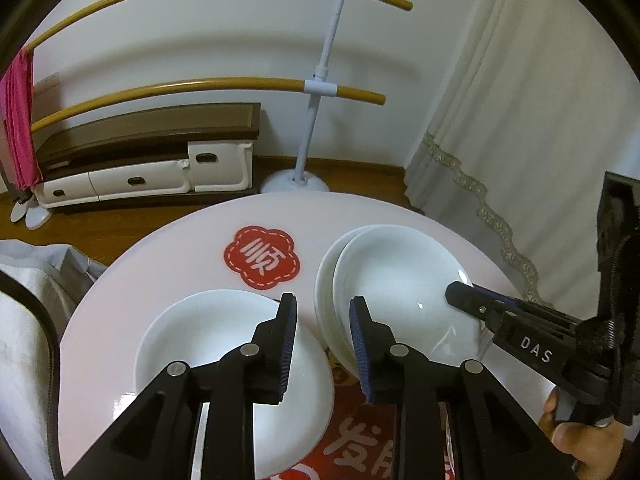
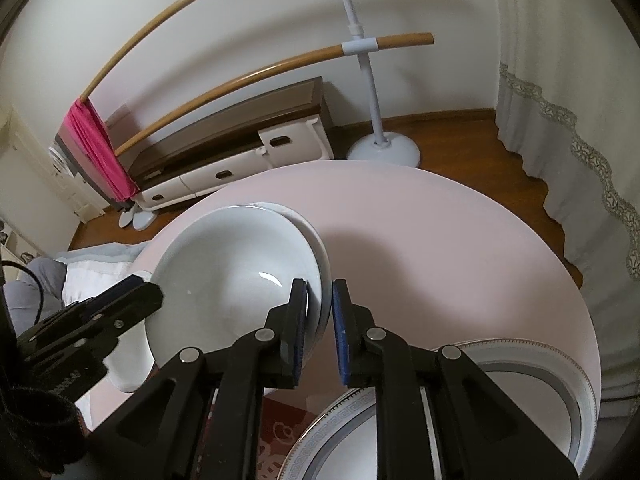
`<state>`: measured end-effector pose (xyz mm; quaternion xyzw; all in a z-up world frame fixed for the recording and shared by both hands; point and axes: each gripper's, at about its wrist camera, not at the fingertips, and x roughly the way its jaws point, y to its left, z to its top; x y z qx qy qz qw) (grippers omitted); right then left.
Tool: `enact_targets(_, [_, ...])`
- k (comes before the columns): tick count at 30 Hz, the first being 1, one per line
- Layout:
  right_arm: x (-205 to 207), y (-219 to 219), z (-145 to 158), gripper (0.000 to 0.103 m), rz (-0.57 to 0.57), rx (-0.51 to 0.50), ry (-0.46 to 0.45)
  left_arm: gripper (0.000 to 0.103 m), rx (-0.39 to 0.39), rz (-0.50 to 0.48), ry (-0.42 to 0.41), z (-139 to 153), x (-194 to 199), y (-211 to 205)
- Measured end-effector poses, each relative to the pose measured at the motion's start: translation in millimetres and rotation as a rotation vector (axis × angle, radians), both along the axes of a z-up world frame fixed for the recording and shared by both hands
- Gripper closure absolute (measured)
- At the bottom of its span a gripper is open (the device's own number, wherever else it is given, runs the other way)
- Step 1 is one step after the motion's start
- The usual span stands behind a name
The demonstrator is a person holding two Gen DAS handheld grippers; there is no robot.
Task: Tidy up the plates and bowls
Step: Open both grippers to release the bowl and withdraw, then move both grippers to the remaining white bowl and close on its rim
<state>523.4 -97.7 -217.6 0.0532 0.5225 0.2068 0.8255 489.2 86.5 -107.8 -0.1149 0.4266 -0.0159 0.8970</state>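
right now the round pink surface [image 1: 132, 280] carries a short stack of white bowls [image 1: 396, 276], the top one tilted and sitting off-centre on the ones under it. in the right wrist view the right gripper [image 2: 320, 328] straddles the near rim of that top bowl [image 2: 236, 272]: one of its fingers [image 2: 297, 320] is inside the bowl, the other outside, and the rim runs between the blue pads. a narrow gap shows at the outer pad, so i cannot tell whether the rim is actually pinched. the left gripper [image 1: 323, 348] hovers with its fingers spread and nothing between them, above the gap between the stack and a single white plate [image 1: 180, 340] lying flat just left of the stack. a red flower-shaped coaster [image 1: 262, 258] sits farther back on the surface. nearer the right wrist camera, two plates with patterned borders [image 2: 532, 364] rest at the edge, beside a red mat [image 2: 276, 432]. behind stand a wooden-barred rack [image 1: 320, 88] and a low cabinet [image 1: 160, 160].
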Motion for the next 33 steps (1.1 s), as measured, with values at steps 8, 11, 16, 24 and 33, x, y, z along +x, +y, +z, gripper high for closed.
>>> enact_targets(8, [-1.2,0.5,5.4,0.085,-0.023,-0.009,0.006,0.077,-0.013,0.018,-0.011,10.0,-25.9,18.2])
enact_targets(11, [-7.9,-1.0,16.2,0.085,-0.037,-0.02,-0.017,0.073,-0.017,0.03,-0.017,14.9,-36.5,27.3])
enact_targets(16, [-39.6,4.9,51.3,0.08,-0.038,-0.045,-0.129,0.058,-0.013,0.06,-0.044,22.8,-59.5,46.5])
enact_targets(24, [-83.3,40.8,53.7,0.071,0.062,0.095,-0.045,0.04,-0.002,0.107,-0.068,23.5,-98.1,76.0])
enact_targets(33, [-105.1,73.3,36.0,0.068,0.077,0.131,0.043,0.04,-0.032,0.122,-0.039,12.7,-115.3,95.2])
